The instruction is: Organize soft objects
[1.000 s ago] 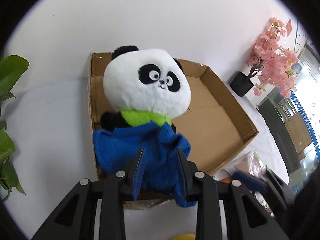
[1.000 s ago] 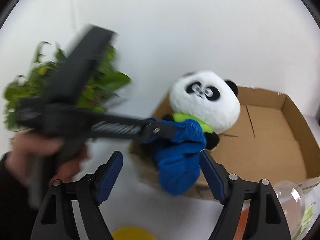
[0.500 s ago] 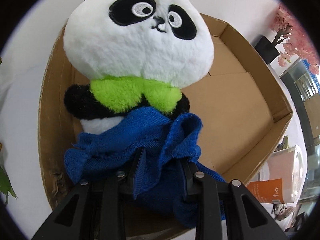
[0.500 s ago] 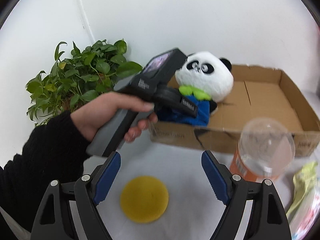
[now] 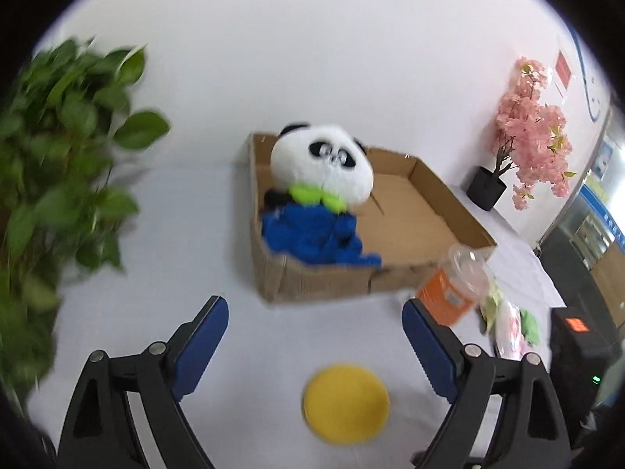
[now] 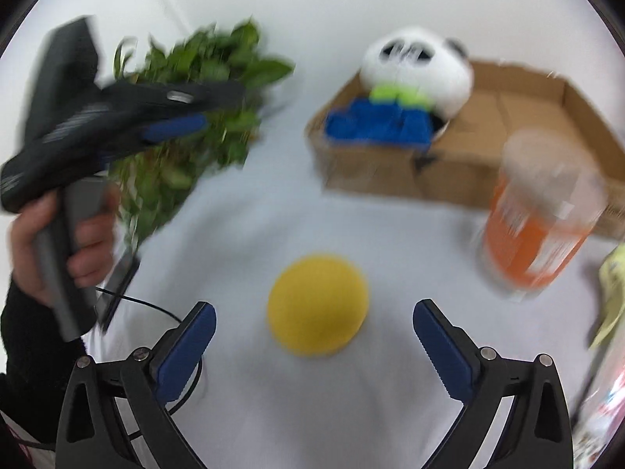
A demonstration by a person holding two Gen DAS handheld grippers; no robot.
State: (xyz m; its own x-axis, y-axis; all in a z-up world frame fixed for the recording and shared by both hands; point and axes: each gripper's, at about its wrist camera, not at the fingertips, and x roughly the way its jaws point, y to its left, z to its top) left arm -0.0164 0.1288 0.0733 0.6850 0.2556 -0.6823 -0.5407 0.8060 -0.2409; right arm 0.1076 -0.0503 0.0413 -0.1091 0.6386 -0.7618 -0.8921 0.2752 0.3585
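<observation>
White table [image 5: 218,234]: one panda [image 5: 322,168], one box [image 5: 414,215]

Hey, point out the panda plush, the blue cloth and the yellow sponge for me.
panda plush [image 5: 312,172]: left wrist view, on its white face.
blue cloth [image 5: 308,236]: left wrist view, middle of the crumpled folds.
yellow sponge [image 6: 317,305]: right wrist view, centre of its top.

The panda [image 5: 322,172] is soft, fluffy plush, and the blue towel [image 5: 316,236] on it is rough, fuzzy cloth. The box [image 5: 425,215] is matt brown cardboard. At 6 o'clock the yellow pad [image 6: 317,305] looks soft and matt. The worktop [image 5: 254,336] is covered in smooth white cloth
</observation>
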